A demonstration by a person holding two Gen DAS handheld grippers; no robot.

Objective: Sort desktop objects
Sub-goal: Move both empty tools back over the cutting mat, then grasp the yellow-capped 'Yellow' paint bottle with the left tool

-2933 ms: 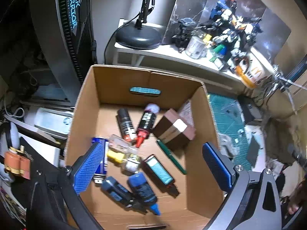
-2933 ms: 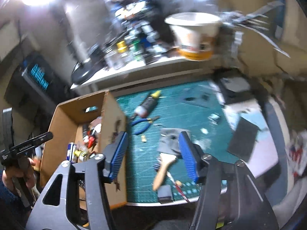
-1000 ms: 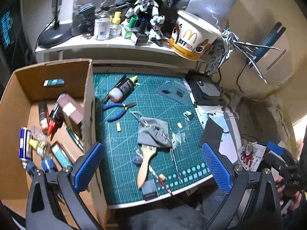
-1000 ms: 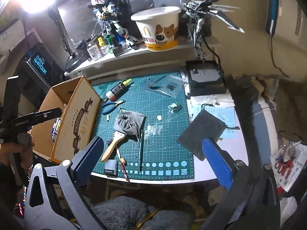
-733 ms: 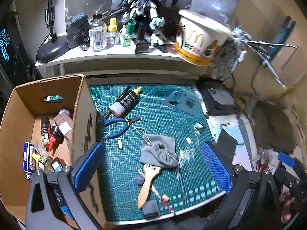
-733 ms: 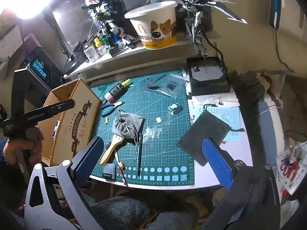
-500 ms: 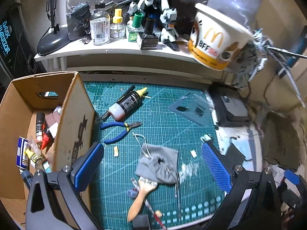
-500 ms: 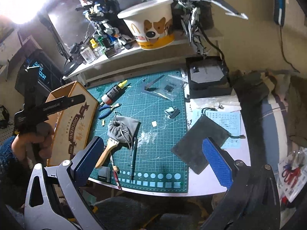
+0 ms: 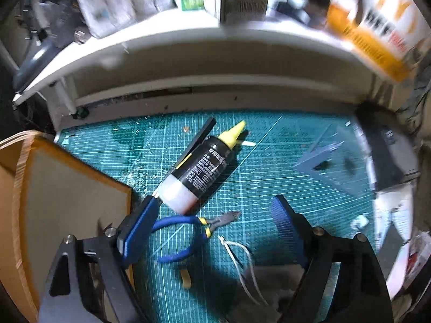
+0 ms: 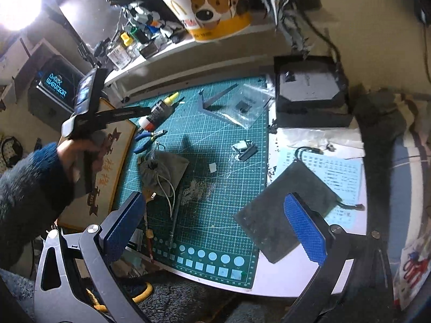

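- Left claw [image 9: 212,215] closing with nothing gripped; the blue pliers [image 9: 186,231] lie between its fingers, the glue bottle [image 9: 202,169] just beyond, near the table's back-left corner.
- Right claw [image 10: 215,220] released, empty.

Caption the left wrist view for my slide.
Left gripper, jaws closing, above black yellow-capped glue bottle on green cutting mat.

left gripper [image 9: 215,215] lowered over pliers [image 9: 188,228], jaws closing

Motion blur is smearing the jars and bucket on the white shelf [image 9: 167,31] above the cutting mat [image 9: 269,167]. The grey pouch [image 9: 272,282] is running off the frame's bottom edge, partly behind the gripper's frame there.
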